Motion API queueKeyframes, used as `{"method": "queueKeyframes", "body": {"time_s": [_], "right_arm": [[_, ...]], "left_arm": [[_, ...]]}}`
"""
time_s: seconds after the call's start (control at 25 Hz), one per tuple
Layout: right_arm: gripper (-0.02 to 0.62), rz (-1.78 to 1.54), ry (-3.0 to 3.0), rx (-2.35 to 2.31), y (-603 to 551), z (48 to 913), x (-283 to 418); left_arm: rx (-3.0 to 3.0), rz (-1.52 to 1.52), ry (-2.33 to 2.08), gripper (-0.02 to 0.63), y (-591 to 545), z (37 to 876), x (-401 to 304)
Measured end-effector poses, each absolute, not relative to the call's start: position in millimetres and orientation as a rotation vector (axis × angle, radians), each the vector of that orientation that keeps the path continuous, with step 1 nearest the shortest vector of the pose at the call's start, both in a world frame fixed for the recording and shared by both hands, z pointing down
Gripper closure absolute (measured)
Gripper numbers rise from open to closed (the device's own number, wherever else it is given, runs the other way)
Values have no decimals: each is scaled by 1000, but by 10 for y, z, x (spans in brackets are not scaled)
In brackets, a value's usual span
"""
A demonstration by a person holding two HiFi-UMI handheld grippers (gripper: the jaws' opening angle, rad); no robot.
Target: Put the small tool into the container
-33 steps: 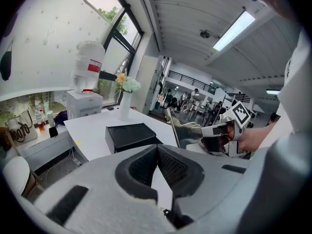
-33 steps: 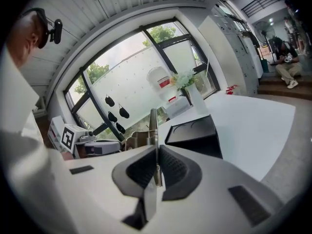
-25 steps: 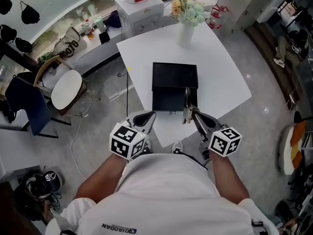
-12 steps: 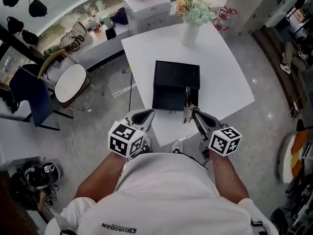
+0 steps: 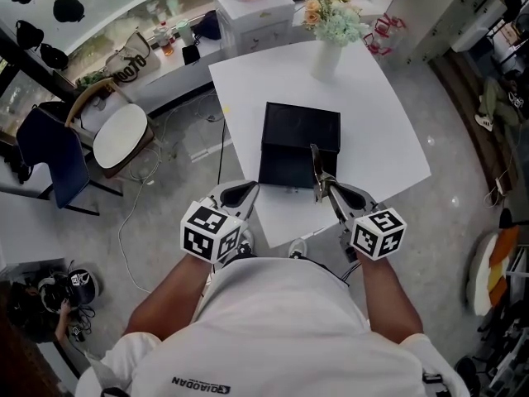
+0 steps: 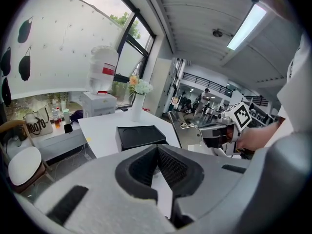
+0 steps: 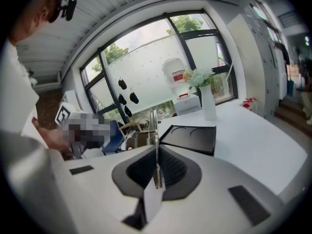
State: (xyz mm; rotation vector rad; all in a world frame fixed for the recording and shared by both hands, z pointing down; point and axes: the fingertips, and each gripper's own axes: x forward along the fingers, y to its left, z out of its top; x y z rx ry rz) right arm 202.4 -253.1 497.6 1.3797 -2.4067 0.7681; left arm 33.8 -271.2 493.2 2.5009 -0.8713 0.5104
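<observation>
The black container (image 5: 301,128) lies on the white table (image 5: 376,114); the right gripper view shows two round hollows in the container (image 7: 191,137). My right gripper (image 5: 325,184) is shut on the small tool (image 5: 315,164), a thin metal piece that stands up from the jaws over the container's near edge. In the right gripper view the small tool (image 7: 155,130) runs as a narrow strip between the closed pads. My left gripper (image 5: 244,193) hangs shut and holds nothing, off the table's near left corner. The left gripper view shows the container (image 6: 139,135) ahead of it.
A white vase with flowers (image 5: 329,31) stands at the table's far side. Left of the table are a round white stool (image 5: 120,137), a blue chair (image 5: 51,164) and cables on the floor. A white cabinet (image 5: 254,11) is behind the table.
The right gripper with the tool has edged slightly forward toward the container. The left gripper has barely moved.
</observation>
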Motion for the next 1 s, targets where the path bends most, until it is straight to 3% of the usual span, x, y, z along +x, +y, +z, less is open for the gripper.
{"method": "queueKeyframes", "body": {"time_s": [0.28,1.0], "right_arm": [[581,298,-2164,1118,-2868,5348,1888],[580,-252,-1784,723,-3452,6459,1571]], "left_arm": [[2476,519,-887,597,-2695,5003,225],[2391,552,-956,597,-2561,5128,-187]]}}
